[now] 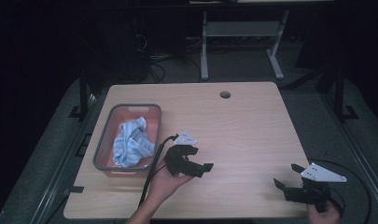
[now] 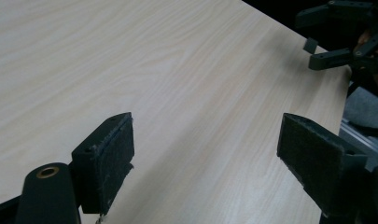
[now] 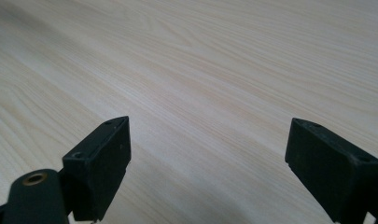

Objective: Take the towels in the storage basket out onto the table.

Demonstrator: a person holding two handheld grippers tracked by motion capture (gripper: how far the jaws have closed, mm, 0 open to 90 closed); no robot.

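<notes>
At the left of the desk point(image 1: 242, 126) sat a grey-rimmed bin point(image 1: 102, 140) with a blue-and-white striped cloth point(image 1: 130, 142) bunched inside it. Just right of the bin, the left hand-held gripper point(image 1: 200, 169) hovered over bare wood — its jaws spread wide, nothing between them, its cable trailing back toward the near edge. It was close to the bin but not touching it. Well apart, at the desk's near right corner, the right hand-held gripper point(image 1: 286, 176) pointed left, its jaws likewise spread and empty — plain wood grain lay before them.
</notes>
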